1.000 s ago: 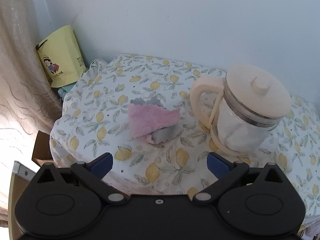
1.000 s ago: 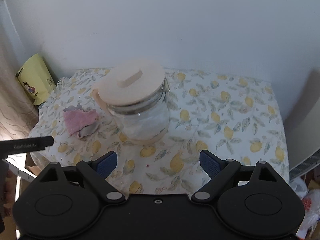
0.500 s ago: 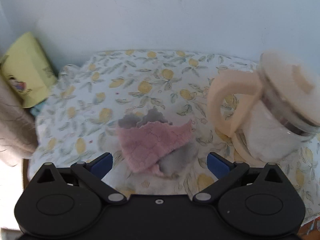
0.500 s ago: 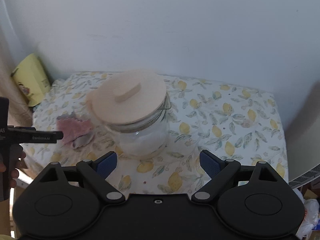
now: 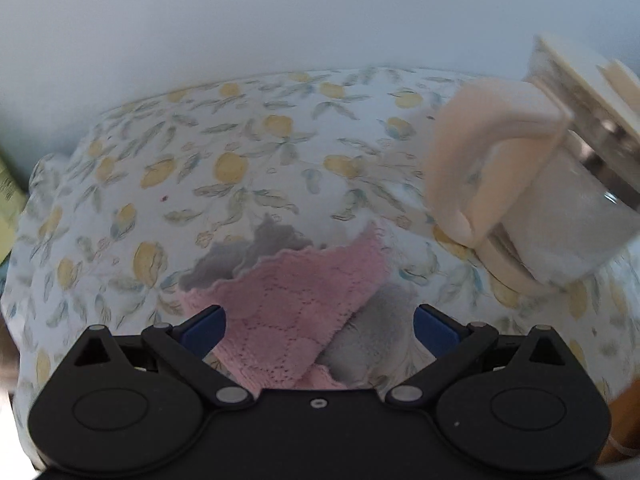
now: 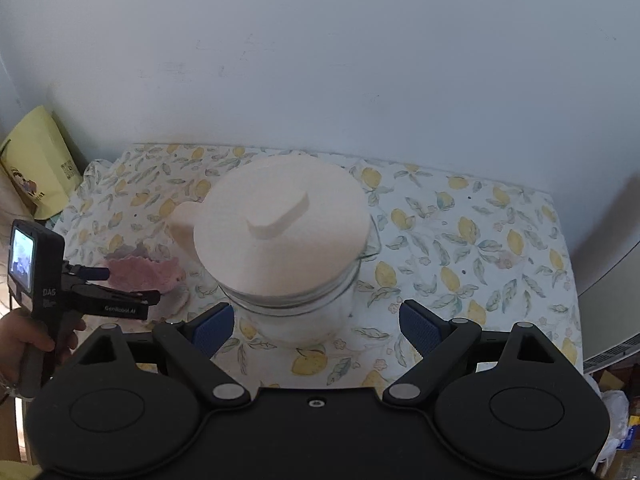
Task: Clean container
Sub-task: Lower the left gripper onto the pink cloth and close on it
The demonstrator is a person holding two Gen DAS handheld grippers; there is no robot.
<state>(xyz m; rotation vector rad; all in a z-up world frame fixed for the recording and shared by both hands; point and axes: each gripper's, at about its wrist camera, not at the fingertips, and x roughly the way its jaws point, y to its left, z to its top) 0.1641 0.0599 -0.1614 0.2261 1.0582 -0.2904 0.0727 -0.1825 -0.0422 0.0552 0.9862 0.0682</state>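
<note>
A glass jug (image 6: pixel 296 280) with a cream lid (image 6: pixel 280 228) and cream handle (image 5: pixel 480 168) stands on the lemon-print tablecloth (image 5: pixel 248 168). Left of it lies a folded pink and grey cloth (image 5: pixel 296 304). My left gripper (image 5: pixel 320 326) is open, low over the cloth, its blue fingertips (image 5: pixel 204 328) on either side of it. My right gripper (image 6: pixel 316 330) is open in front of the jug, with the jug's base between and beyond its fingertips (image 6: pixel 420 328). The left gripper (image 6: pixel 132 298) also shows in the right wrist view, held by a hand (image 6: pixel 20 344).
A yellow paper bag (image 6: pixel 36 168) stands off the table's left edge against the pale wall. The right half of the tablecloth (image 6: pixel 480 248) carries nothing. A grey unit (image 6: pixel 612 312) stands beyond the table's right edge.
My left gripper has moved forward and down, so the cloth now lies between its fingertips. My right gripper has come closer to the jug. Both stayed open.
</note>
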